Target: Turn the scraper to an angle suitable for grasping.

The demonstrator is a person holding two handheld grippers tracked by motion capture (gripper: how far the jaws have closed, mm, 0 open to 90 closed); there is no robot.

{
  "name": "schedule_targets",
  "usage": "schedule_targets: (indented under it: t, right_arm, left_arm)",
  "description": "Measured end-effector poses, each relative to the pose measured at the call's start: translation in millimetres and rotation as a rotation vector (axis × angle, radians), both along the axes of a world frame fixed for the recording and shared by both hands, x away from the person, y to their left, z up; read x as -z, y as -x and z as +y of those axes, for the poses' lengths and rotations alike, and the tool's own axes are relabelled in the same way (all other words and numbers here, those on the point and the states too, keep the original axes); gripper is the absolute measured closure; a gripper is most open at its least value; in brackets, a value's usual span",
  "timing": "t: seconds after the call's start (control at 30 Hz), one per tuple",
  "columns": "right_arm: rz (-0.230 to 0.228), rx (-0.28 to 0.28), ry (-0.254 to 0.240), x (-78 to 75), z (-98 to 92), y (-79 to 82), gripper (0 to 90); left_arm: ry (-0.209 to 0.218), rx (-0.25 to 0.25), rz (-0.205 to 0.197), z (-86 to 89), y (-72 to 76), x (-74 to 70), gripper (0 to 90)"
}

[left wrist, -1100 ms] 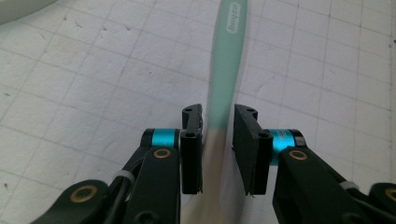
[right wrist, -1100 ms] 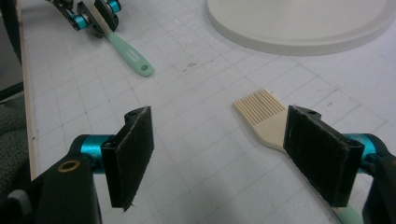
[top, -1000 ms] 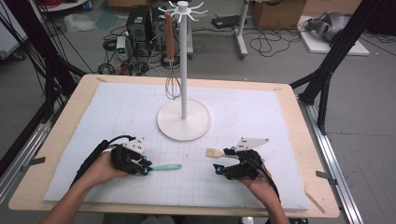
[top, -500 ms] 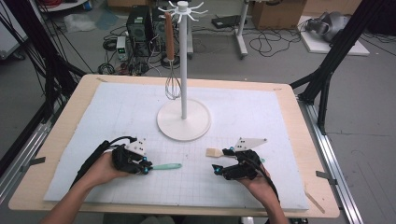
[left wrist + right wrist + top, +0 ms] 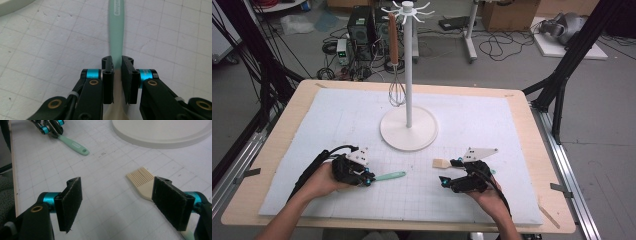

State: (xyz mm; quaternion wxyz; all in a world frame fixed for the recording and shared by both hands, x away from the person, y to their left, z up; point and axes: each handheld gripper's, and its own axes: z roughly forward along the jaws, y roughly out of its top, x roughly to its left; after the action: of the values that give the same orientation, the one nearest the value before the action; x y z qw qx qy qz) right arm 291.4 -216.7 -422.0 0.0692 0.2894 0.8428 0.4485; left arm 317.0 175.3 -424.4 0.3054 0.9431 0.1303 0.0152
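Mint-green utensil handle (image 5: 390, 176) lies flat on the white gridded mat (image 5: 492, 125) of the counter (image 5: 302, 100), near the front left, with its free end pointing toward the middle. The left gripper (image 5: 368, 181) has just been closing on it, and in the left gripper view the two fingers (image 5: 108, 75) stand narrow, pressed against both sides of the handle (image 5: 116, 32) where it meets the pale head. Gripping near the head leaves the long handle free, which would suit hooking its far end onto something, to my judgement the white rack (image 5: 408, 75) standing at the middle of the mat, where a whisk (image 5: 395, 60) with a brown handle already hangs beside the pole.

The right gripper (image 5: 443, 182) rests low at the front right with its fingers (image 5: 72, 200) wide apart and nothing between them. A cream pastry brush (image 5: 143, 182) lies just beside its right finger, bristles pointing toward the rack's round base (image 5: 162, 132); the pads do not press on it. That gripper seems to be waiting over its own utensil while the left one secures its hold. Both utensils lie well apart from each other, which gives each hand room to work without crossing.
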Motion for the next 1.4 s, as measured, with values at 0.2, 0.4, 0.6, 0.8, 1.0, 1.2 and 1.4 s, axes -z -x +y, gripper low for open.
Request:
schedule_targets:
  t: [0.2, 0.4, 0.6, 0.8, 1.0, 1.2, 1.4]
  right_arm:
    - [-0.002, -0.005, 0.002, 0.7, 1.3, 0.1, 23.4]
    - [0.001, -0.007, 0.004, 1.2, 2.1, 0.3, 23.4]
    - [0.002, -0.009, 0.004, 1.2, 2.1, 0.5, 23.4]
    - [0.0, -0.008, 0.003, 1.2, 1.9, 0.2, 23.4]
    - [0.0, -0.008, -0.004, 1.4, 1.3, -1.0, 23.4]
    - [0.01, 0.005, -0.008, 1.6, -0.1, -2.7, 23.3]
    - [0.016, -0.001, -0.001, 3.2, 2.0, -2.9, 23.3]
  left_arm:
    - [0.012, -0.001, -0.005, 1.6, 0.1, -2.1, 80.2]
    - [0.019, -0.001, -0.002, 1.8, 0.1, -2.3, 80.2]
    - [0.015, -0.002, -0.002, 1.4, 0.3, -1.9, 80.2]
    - [0.01, 0.002, 0.012, 0.9, 0.3, -1.6, 80.2]
    - [0.004, 0.0, 0.019, 0.8, -0.1, -0.7, 80.2]
    - [0.008, -0.005, 0.022, 2.9, -2.5, -1.4, 80.1]
    - [0.02, -0.006, 0.011, 3.0, -2.5, -0.9, 80.1]
